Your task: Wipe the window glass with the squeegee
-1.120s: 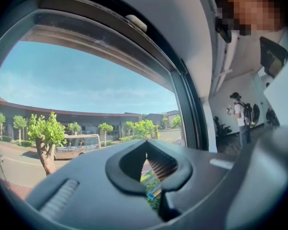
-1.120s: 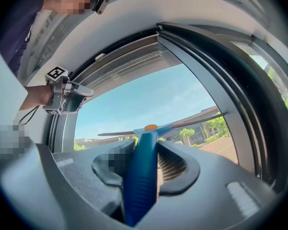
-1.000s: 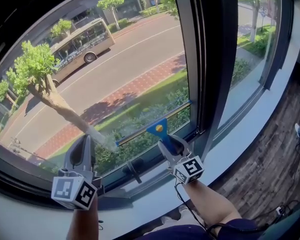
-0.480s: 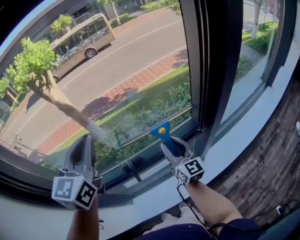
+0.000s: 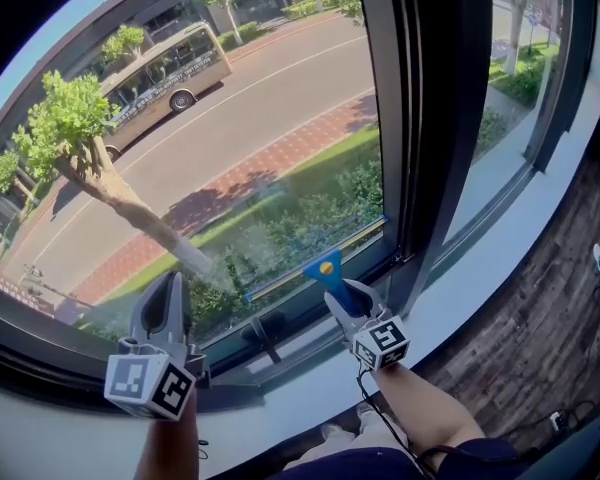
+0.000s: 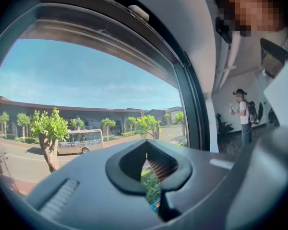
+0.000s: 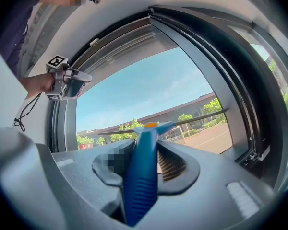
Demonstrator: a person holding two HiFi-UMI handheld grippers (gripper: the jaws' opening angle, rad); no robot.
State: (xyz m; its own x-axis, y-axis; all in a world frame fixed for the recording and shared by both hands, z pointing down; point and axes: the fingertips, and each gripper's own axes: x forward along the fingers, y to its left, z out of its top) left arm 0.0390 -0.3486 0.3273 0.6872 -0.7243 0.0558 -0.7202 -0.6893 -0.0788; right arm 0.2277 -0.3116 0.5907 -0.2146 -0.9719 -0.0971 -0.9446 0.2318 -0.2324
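A blue-handled squeegee (image 5: 325, 266) presses its long blade low on the window glass (image 5: 230, 138), the blade slanting up to the right. My right gripper (image 5: 342, 294) is shut on the handle from below; in the right gripper view the handle (image 7: 140, 176) runs up between the jaws of this gripper (image 7: 149, 143) to the blade (image 7: 192, 121). Down at the lower left of the pane, my left gripper (image 5: 167, 288) points at the glass, shut and holding nothing. In its own view the left gripper (image 6: 146, 147) has its jaws together.
A dark vertical window frame (image 5: 420, 118) stands right of the squeegee, with a second pane beyond. A black window handle (image 5: 265, 333) sits on the lower frame between the grippers. The pale sill (image 5: 500, 258) runs right, above wooden flooring (image 5: 560, 298). A person (image 6: 242, 116) stands far back.
The squeegee and my right gripper have slid a little down the glass toward the lower frame. The left gripper has stayed where it was.
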